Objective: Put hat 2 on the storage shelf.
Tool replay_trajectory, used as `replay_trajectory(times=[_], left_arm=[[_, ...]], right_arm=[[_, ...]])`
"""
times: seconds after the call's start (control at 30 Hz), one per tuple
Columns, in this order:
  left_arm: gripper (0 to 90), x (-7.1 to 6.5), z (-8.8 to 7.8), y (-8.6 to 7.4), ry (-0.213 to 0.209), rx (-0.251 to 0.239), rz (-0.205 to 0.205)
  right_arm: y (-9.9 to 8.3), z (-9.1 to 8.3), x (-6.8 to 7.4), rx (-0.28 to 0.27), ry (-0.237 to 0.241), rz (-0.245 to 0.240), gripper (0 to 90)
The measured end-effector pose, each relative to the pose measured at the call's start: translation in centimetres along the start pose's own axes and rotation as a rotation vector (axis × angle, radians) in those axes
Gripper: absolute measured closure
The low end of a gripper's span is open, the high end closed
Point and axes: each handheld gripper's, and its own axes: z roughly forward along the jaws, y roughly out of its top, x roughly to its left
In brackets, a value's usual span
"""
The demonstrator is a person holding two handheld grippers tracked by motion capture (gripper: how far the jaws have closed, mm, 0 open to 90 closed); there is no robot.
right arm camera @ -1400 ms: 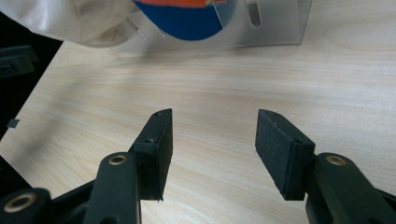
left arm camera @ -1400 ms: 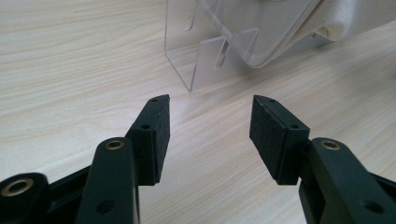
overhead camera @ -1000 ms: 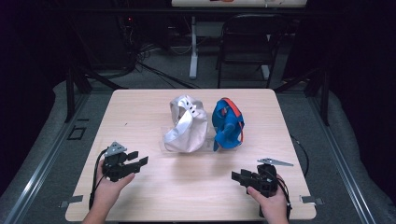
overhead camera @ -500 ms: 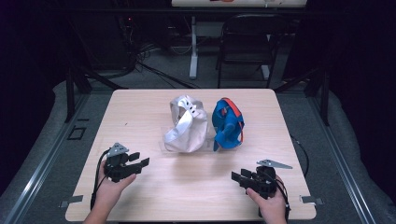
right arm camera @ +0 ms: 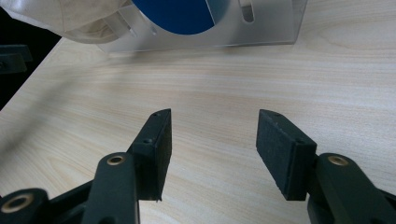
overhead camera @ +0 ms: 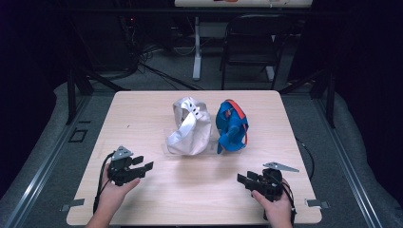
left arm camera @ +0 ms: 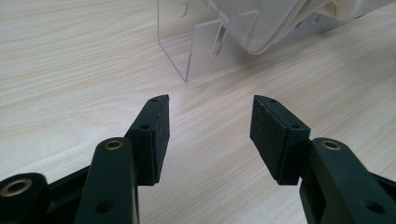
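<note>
The left gripper (overhead camera: 138,167), jaws wide and empty, sits nearest the white cap (overhead camera: 189,127). The right gripper (overhead camera: 248,180), equally wide, faces the blue cap (overhead camera: 232,126). Both caps stand ahead, mid-counter (overhead camera: 142,118).

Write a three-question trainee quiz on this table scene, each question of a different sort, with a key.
1. True or false: the left gripper holds the silver-white cloth cap.
2. Which thing stands nearer the right gripper? A) the silver-white cloth cap B) the blue cloth cap with orange trim
3. Fill in: both caps sit on a clear ______ stand on the light wooden table.

Key:
1. False: its jaws stand open over bare table, apart from the cap.
2. B
3. plastic
</note>
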Motion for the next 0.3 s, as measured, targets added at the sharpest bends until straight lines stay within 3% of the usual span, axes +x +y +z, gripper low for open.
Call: replay_trajectory(times=[0.3], left_arm=[[48.1, -0.94, 0.27, 0.13, -0.011, -0.007, 0.04]], right_arm=[[0.28, -0.36, -0.86, -0.025, 0.034, 0.053, 45.7]])
